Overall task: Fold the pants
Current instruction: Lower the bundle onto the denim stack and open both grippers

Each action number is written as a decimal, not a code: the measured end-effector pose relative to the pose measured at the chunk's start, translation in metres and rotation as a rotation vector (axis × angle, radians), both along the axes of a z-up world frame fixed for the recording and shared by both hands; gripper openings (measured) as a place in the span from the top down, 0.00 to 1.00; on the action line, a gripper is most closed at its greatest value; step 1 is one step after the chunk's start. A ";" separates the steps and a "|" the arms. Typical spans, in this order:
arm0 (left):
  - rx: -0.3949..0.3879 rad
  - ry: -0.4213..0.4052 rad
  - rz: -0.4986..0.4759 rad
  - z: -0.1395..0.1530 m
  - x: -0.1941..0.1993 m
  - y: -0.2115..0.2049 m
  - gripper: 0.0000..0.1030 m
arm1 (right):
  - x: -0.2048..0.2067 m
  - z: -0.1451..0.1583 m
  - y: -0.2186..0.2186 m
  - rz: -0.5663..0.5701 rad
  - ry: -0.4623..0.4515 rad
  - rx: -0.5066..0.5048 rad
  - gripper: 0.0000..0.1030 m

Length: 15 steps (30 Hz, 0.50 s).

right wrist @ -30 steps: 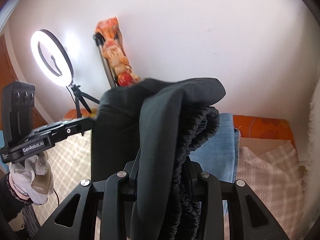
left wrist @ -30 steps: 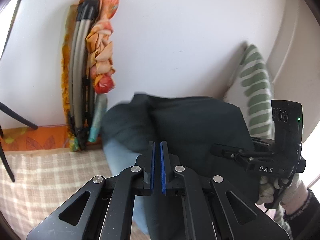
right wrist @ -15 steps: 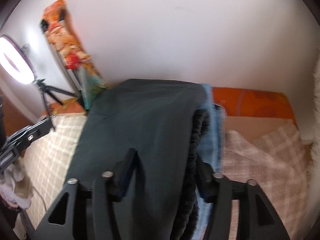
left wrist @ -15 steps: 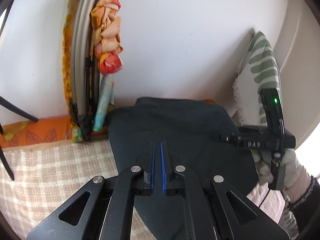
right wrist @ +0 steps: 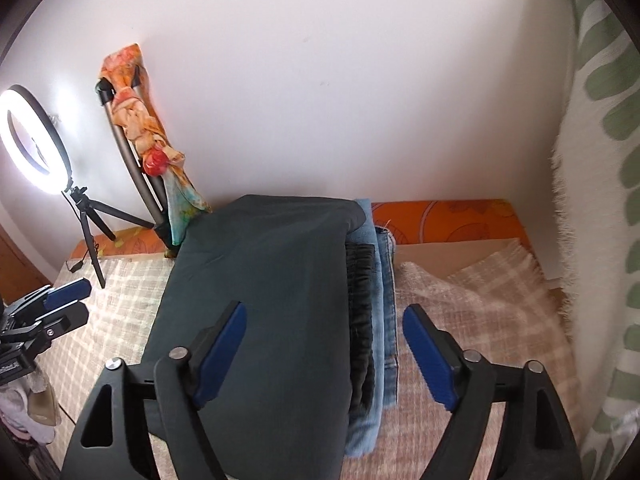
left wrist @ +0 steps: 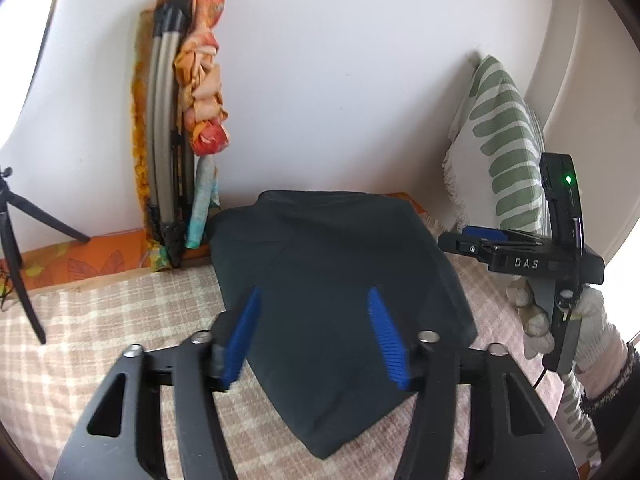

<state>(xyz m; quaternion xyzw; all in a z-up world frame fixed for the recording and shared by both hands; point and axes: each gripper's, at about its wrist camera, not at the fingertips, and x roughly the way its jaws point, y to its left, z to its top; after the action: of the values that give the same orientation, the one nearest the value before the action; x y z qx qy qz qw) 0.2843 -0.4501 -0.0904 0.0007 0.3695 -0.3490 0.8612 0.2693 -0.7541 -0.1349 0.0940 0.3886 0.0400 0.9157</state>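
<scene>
The dark folded pants (left wrist: 340,280) lie flat on a stack of folded blue jeans (right wrist: 384,280) on the checked bed cover (left wrist: 100,320). Their gathered elastic waistband (right wrist: 360,300) shows along the right edge. My left gripper (left wrist: 314,294) hovers over the near end of the pants, its jaws opening and its blue pads clear of the cloth. My right gripper (right wrist: 326,310) straddles the waistband edge, its jaws also opening, and nothing is pinched. Each gripper shows in the other's view: the right gripper (left wrist: 460,240) in a gloved hand (left wrist: 588,320), and the left gripper (right wrist: 76,302) at the left edge.
A lit ring light (right wrist: 36,136) on a small tripod stands at the bed's far left. A folded metal frame draped in orange cloth (left wrist: 192,92) leans on the white wall. A white cloth with green leaf marks (left wrist: 504,136) hangs at the right. An orange mattress edge (right wrist: 440,220) runs along the wall.
The pants hung lifted from the right gripper a second ago and now rest flat on the jeans. Both sets of jaws have opened, and the right gripper has let the pants go.
</scene>
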 end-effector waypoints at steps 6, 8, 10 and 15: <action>-0.012 -0.017 0.013 0.013 -0.018 0.011 0.35 | -0.032 0.019 0.020 -0.036 -0.033 -0.054 0.13; -0.020 -0.019 0.018 0.017 -0.027 0.018 0.35 | -0.043 0.027 0.029 -0.043 -0.047 -0.067 0.12; -0.025 -0.024 0.017 0.022 -0.035 0.025 0.35 | -0.056 0.037 0.039 -0.060 -0.060 -0.081 0.10; -0.010 -0.080 0.011 0.039 -0.059 0.043 0.34 | -0.090 0.062 0.066 -0.079 -0.111 -0.098 0.05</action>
<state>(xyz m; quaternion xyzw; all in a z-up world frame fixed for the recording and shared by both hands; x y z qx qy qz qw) 0.2255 -0.4074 -0.0510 0.0084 0.3332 -0.3456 0.8772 0.1797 -0.6878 -0.0734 0.0617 0.3348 -0.0100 0.9402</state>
